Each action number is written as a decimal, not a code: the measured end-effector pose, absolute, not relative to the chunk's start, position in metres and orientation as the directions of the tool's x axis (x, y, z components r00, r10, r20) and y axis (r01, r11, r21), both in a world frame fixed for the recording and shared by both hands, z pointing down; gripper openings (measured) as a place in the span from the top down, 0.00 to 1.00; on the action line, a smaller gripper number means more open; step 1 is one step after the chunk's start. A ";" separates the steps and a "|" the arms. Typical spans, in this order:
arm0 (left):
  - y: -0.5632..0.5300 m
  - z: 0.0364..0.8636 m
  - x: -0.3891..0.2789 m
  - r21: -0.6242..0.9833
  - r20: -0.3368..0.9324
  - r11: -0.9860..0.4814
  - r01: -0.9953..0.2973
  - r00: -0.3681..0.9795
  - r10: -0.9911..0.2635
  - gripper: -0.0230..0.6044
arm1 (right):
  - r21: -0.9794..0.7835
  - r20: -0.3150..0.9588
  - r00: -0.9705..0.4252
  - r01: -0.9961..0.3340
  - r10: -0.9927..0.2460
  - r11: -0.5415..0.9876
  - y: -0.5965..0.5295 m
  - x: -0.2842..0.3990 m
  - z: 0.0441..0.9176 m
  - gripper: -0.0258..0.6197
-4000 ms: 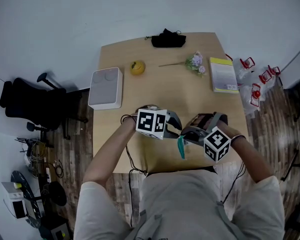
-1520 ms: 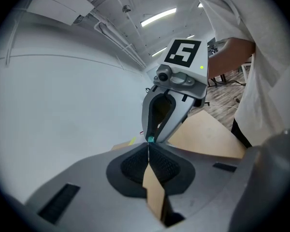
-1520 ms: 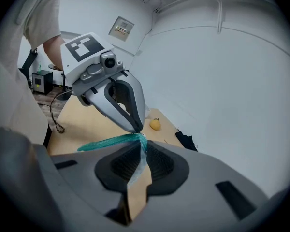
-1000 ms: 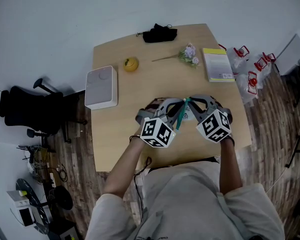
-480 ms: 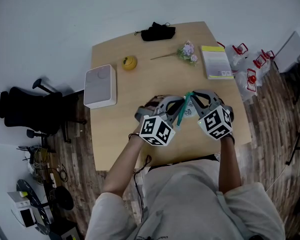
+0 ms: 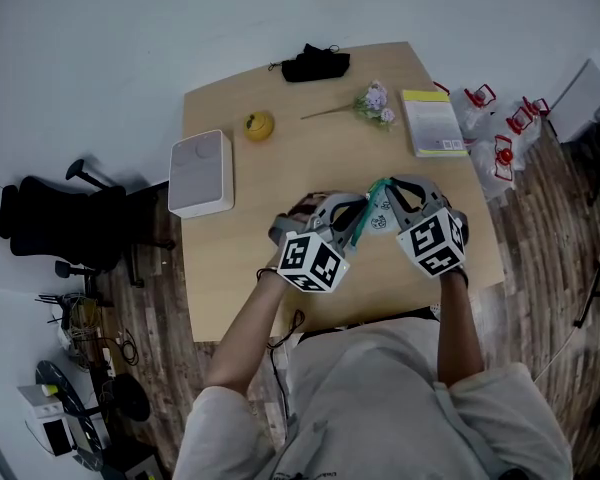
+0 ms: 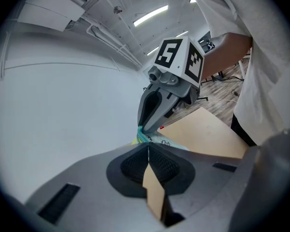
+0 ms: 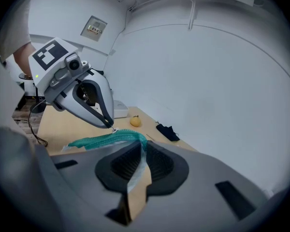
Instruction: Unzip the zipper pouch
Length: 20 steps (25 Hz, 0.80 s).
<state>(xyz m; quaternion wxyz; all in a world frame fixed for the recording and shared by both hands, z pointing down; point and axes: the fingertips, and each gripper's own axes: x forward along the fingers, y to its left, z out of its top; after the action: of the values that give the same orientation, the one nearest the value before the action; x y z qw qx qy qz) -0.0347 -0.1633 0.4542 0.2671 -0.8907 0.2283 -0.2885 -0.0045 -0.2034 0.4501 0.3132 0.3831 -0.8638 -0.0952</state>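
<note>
1. While poised over the table (image 6: 280, 168), holding the zipper pouch (image 6: 364, 225) between both claws' tips;
2. Pinching the white zipper tab (image 8: 111, 129) with the left claw (image 7: 148, 146), jaws pressed fully together; pouch just beyond its tips;
3. Clamping the pouch's pale edge between the right claw's (image 8: 143, 144) pads; teal zipper (image 8: 104, 139) straight ahead, toward the left claw.

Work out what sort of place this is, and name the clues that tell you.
Probably an office or lab workroom: a light wooden table stands by plain white walls, a black office chair sits beside it, and a strip light runs along the ceiling.
</note>
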 end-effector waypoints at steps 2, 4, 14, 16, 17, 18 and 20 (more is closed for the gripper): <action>-0.162 0.456 -0.035 -0.607 0.398 -0.755 -0.246 0.728 -0.558 0.93 | 0.394 0.469 -0.499 -0.620 -0.728 0.679 -0.205 -0.001 0.450 0.90; -0.162 0.457 -0.034 -0.604 0.403 -0.759 -0.242 0.729 -0.553 0.93 | 0.389 0.467 -0.490 -0.633 -0.736 0.669 -0.206 0.003 0.450 0.90; -0.160 0.462 -0.035 -0.599 0.420 -0.770 -0.220 0.732 -0.536 0.93 | 0.399 0.459 -0.445 -0.670 -0.769 0.626 -0.213 0.018 0.450 0.90; -0.160 0.462 -0.035 -0.600 0.422 -0.770 -0.218 0.731 -0.536 0.93 | 0.400 0.457 -0.440 -0.674 -0.773 0.621 -0.214 0.020 0.449 0.90; -0.159 0.462 -0.035 -0.599 0.423 -0.770 -0.218 0.731 -0.536 0.93 | 0.402 0.457 -0.438 -0.676 -0.775 0.618 -0.214 0.021 0.449 0.90; -0.159 0.462 -0.036 -0.599 0.424 -0.770 -0.217 0.731 -0.535 0.93 | 0.403 0.456 -0.434 -0.678 -0.777 0.615 -0.215 0.022 0.449 0.90; -0.158 0.462 -0.036 -0.598 0.424 -0.772 -0.216 0.732 -0.534 0.93 | 0.403 0.454 -0.429 -0.683 -0.781 0.609 -0.215 0.024 0.448 0.90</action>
<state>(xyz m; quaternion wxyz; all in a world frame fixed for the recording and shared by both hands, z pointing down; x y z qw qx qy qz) -0.0364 -0.1584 0.4624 0.2646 -0.8920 0.2100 -0.3002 0.0238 -0.2154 0.4484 0.3106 0.4349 -0.8415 -0.0790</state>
